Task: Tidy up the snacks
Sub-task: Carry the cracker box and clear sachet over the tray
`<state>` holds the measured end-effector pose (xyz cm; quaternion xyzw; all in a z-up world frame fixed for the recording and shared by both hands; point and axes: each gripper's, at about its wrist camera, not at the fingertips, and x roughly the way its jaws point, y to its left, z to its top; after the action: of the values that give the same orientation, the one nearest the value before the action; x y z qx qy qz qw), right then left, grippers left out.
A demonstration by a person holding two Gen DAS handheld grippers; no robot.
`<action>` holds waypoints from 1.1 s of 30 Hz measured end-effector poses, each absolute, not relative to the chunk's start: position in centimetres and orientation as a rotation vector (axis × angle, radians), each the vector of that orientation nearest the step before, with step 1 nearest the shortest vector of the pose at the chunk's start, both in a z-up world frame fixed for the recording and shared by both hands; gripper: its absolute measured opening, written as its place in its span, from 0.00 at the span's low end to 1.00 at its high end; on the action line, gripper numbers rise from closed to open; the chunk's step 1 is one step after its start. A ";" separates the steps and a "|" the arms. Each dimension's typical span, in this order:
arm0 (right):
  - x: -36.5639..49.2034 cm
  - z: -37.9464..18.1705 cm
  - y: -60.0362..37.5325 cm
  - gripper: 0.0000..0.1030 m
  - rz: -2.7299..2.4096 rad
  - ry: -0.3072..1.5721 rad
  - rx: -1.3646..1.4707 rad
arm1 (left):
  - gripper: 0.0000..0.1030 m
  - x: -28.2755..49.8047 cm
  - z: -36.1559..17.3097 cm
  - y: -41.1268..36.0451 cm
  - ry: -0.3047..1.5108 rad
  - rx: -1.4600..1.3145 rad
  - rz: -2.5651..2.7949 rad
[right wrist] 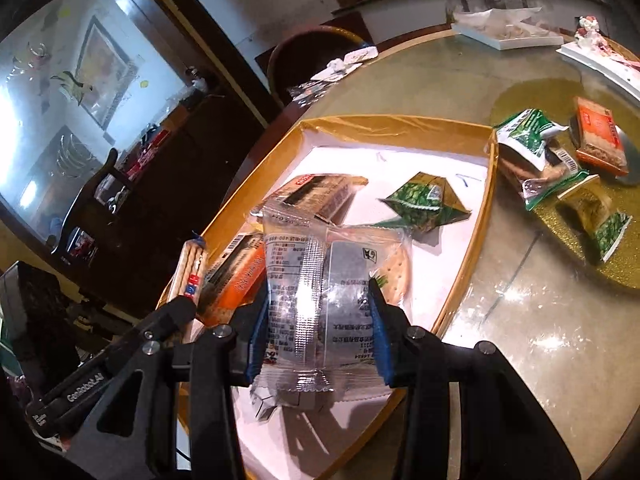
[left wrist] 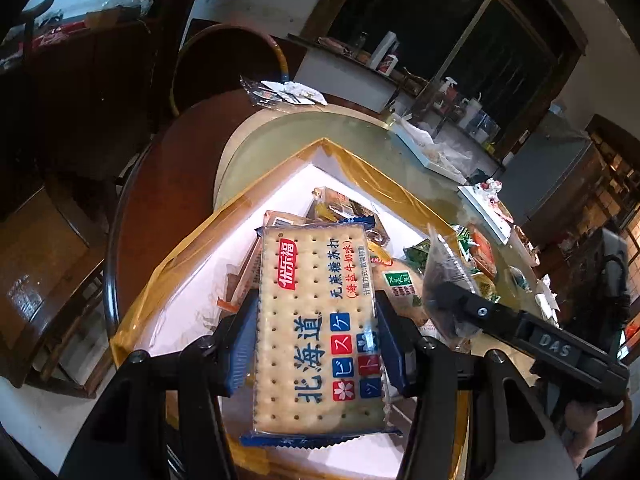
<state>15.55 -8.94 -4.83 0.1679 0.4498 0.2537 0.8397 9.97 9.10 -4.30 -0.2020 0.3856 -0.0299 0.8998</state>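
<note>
Snacks were in both grippers. The left gripper (left wrist: 316,344) pinched a blue-edged cracker pack (left wrist: 318,328) by its long sides, filling the lower centre of the left wrist view above the tray (left wrist: 192,248), whose gold rim ran from lower left up to a corner at upper centre. The right gripper (right wrist: 318,312) pinched a clear-wrapped biscuit packet (right wrist: 320,292) at its sides, low in the centre of the right wrist view, over the tray's near end.

Beyond it, inside the tray, lay an orange packet (right wrist: 236,276), a brown packet (right wrist: 320,196) and a green pouch (right wrist: 424,204); bare white floor showed between them and toward the far rim. Outside the right rim, several green packets (right wrist: 528,148) and an orange-red packet (right wrist: 600,140) lay on the glass surface (right wrist: 520,340), whose lower right stretch held nothing but reflections.
</note>
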 end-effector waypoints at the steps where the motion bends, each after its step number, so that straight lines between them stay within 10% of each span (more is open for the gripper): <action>1: 15.5 -4.6 -9.1 0.44 0.537 0.941 0.364 | 0.53 10.0 -4.3 9.1 0.796 -0.419 -0.066; 33: 19.4 -4.6 -11.7 0.44 0.466 0.919 0.449 | 0.53 16.7 -1.2 9.0 0.814 -0.395 -0.124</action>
<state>19.36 -11.70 -4.61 0.2129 0.4357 0.2211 0.8461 16.74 8.95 -1.19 -0.1905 0.3930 -0.0599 0.8976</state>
